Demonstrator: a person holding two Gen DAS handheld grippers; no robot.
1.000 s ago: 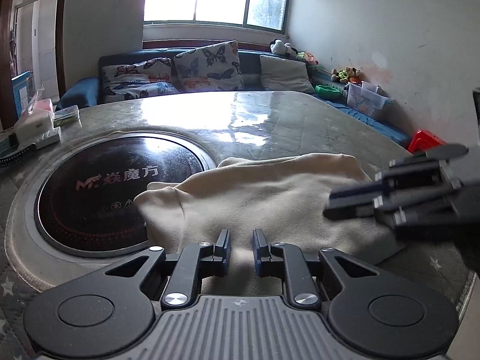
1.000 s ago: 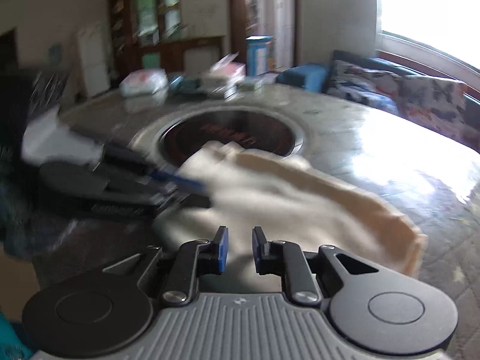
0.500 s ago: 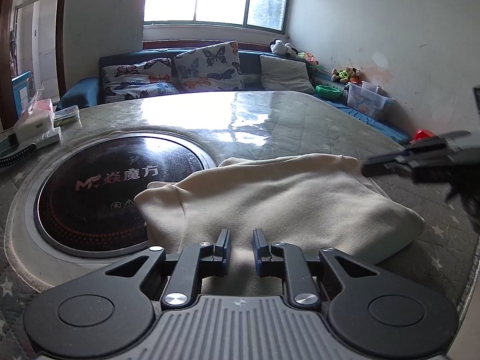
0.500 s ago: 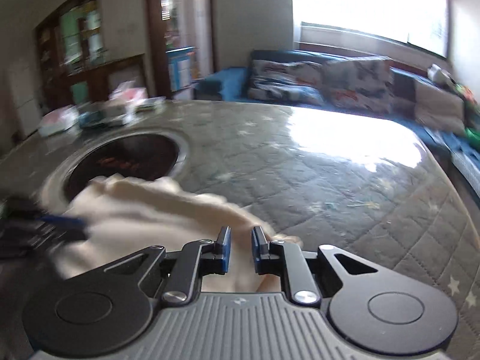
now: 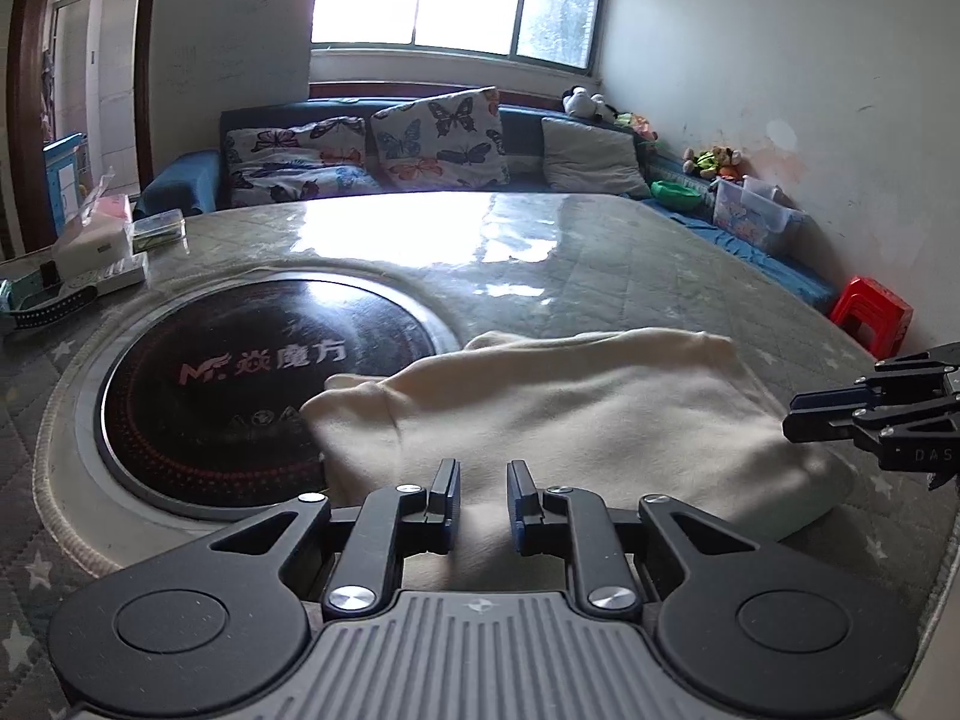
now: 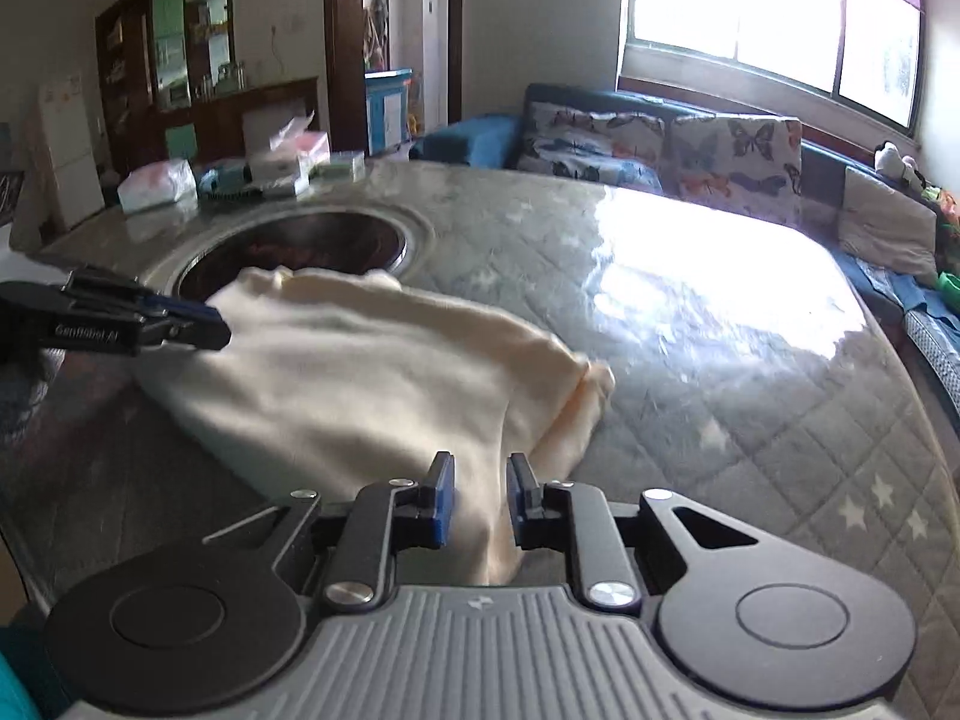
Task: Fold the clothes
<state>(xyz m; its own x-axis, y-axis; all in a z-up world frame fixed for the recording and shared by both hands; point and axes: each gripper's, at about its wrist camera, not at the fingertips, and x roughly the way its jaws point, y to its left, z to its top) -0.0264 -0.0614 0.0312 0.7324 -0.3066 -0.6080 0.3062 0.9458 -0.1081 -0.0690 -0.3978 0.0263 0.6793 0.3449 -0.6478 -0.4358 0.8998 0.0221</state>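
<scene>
cream garment [image 5: 576,420]: near edge hidden behind the left gripper [image 5: 483,507] body; whether its fingers touch cloth cannot be told
right gripper [image 5: 804,414]: cut off by the left view's right edge
cooktop [image 6: 294,249]: near part covered by garment, its lettering blurred in the right view
boxes [image 6: 282,159]: labels too small to read
red stool [image 5: 873,315]: lower part hidden behind the table [image 5: 600,264] edge

The right tongs [image 5: 798,417] are swinging back toward the right edge of the folded cream fleece garment [image 5: 576,420], its corner sitting between them.
</scene>
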